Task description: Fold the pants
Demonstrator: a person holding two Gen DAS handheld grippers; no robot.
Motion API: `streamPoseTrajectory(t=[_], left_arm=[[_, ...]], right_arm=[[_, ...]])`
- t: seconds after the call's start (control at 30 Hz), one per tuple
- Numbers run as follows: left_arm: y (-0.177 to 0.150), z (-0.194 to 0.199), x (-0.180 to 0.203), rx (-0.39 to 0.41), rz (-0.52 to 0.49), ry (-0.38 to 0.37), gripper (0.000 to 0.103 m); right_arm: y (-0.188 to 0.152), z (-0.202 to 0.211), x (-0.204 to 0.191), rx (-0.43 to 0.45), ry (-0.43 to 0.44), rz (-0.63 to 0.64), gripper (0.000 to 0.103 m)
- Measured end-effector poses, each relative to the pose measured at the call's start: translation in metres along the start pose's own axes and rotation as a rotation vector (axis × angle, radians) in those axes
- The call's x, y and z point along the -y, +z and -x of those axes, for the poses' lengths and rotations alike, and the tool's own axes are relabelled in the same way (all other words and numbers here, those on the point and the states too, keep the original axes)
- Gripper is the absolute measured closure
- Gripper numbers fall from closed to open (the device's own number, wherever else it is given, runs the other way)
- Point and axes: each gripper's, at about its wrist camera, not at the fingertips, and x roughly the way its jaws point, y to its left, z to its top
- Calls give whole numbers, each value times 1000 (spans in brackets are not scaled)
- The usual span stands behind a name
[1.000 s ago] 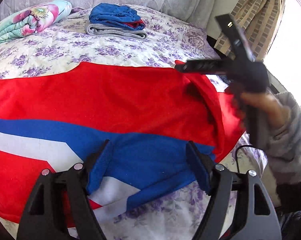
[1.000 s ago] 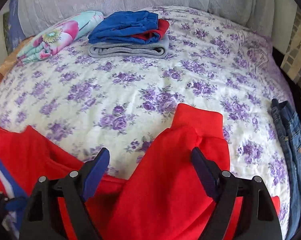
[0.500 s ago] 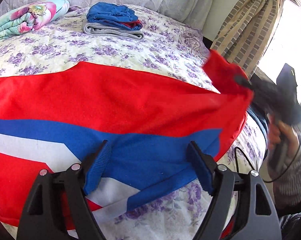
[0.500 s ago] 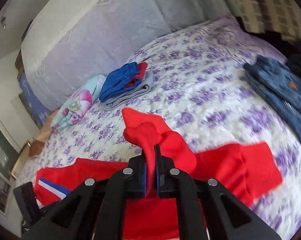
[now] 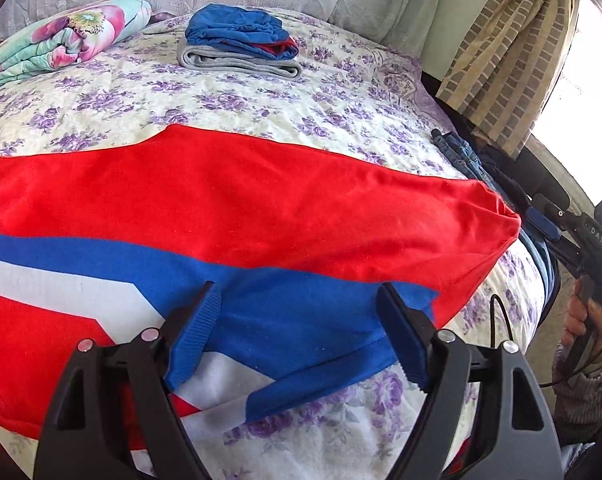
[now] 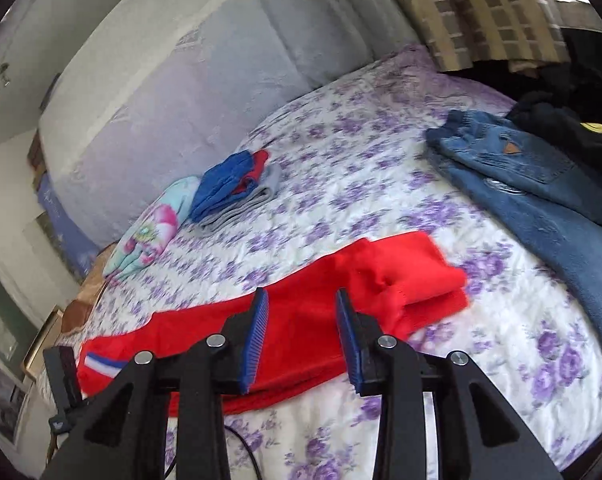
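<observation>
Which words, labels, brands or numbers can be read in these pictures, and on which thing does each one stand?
"DAS": white letters on the black body of the right gripper, in the left wrist view.
Brown patch on the jeans: too small to read.
Yellow mark on the black garment: partly hidden, unreadable.

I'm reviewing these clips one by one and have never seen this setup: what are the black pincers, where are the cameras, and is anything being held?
No robot: a person holds a two-finger gripper in each hand, each with a forward-looking fisheye camera. One picture looks along the left gripper, the other along the right gripper. Both are open and hold nothing. The red pants with blue and white stripes lie on the flowered bed. Farther off are a stack of folded clothes, a rolled floral blanket and jeans.
</observation>
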Motion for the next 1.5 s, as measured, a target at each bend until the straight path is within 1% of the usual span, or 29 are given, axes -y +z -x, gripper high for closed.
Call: streamPoseTrajectory(t=[0.03, 0.07, 0.1, 0.13, 0.17, 0.2, 0.23, 0.27, 0.33, 0.4, 0.43, 0.47, 0.5, 0.57, 0.63, 0.7, 0.73, 0.8, 0.87, 0.93, 0.97, 1.03, 1.1, 1.17, 1.2, 1.23, 1.3, 1.43, 1.5], left_arm=[[0, 0, 1, -2, -3, 6, 25], [0, -1, 1, -3, -5, 13, 25], [1, -1, 2, -3, -4, 19, 25], [1, -1, 2, -2, -3, 21, 25], [0, 0, 1, 1, -3, 24, 25], [0, 1, 0, 7, 1, 31, 25], [0, 1, -1, 11, 7, 35, 25], [0, 3, -3, 15, 16, 35, 25], [2, 7, -5, 28, 33, 60, 25], [4, 13, -7, 51, 43, 107, 25], [6, 18, -11, 66, 55, 127, 25], [8, 23, -16, 78, 71, 136, 25], [9, 27, -20, 88, 88, 145, 25], [11, 34, -31, 102, 119, 177, 21], [11, 36, -42, 98, 144, 220, 20], [7, 33, -52, 75, 153, 258, 20], [5, 32, -55, 67, 148, 267, 20], [3, 31, -55, 67, 113, 289, 20], [6, 32, -54, 67, 110, 303, 20], [12, 40, -60, 92, 128, 294, 20], [16, 45, -64, 110, 137, 299, 20], [27, 55, -75, 143, 159, 324, 20], [36, 62, -88, 165, 187, 348, 19], [40, 65, -100, 172, 219, 356, 17], [41, 64, -105, 169, 232, 353, 17], [39, 63, -108, 165, 240, 352, 17], [36, 60, -110, 160, 224, 363, 17], [30, 51, -103, 146, 141, 422, 16], [29, 45, -104, 132, 133, 421, 13]], right_arm=[[-4, -2, -6, -36, 8, 56, 68], [-9, -13, -14, -95, -10, 111, 68], [-15, -27, -13, -163, -48, 134, 68], [-22, -42, -1, -230, -86, 109, 71], [-29, -51, 13, -272, -87, 61, 86], [-31, -49, 23, -253, -75, 35, 93], [-31, -46, 27, -254, -73, 32, 97], [-29, -43, 27, -254, -69, 33, 96], [-27, -29, 13, -210, -89, 83, 88], [-25, -19, -14, -179, -76, 217, 81], [-25, -17, -31, -163, -61, 286, 67], [-25, -16, -45, -144, -48, 339, 57], [-27, -18, -59, -132, -27, 383, 57], [-33, -31, -78, -157, 5, 449, 57], [-43, -54, -81, -247, -10, 468, 57], [-58, -75, -65, -377, -15, 431, 56], [-62, -70, -63, -343, 10, 437, 56], [-61, -65, -63, -368, 20, 443, 56], [-53, -62, -65, -389, 42, 449, 55], [-37, -57, -75, -369, 128, 454, 54], [-26, -58, -83, -365, 191, 451, 51], [-4, -63, -100, -364, 326, 438, 50], [15, -82, -120, -384, 436, 436, 50], [27, -109, -141, -415, 497, 462, 51], [29, -125, -154, -436, 507, 489, 52], [27, -143, -168, -459, 513, 516, 56], [23, -180, -189, -522, 522, 541, 60], [17, -233, -220, -577, 490, 585, 61], [12, -250, -230, -612, 484, 584, 61]])
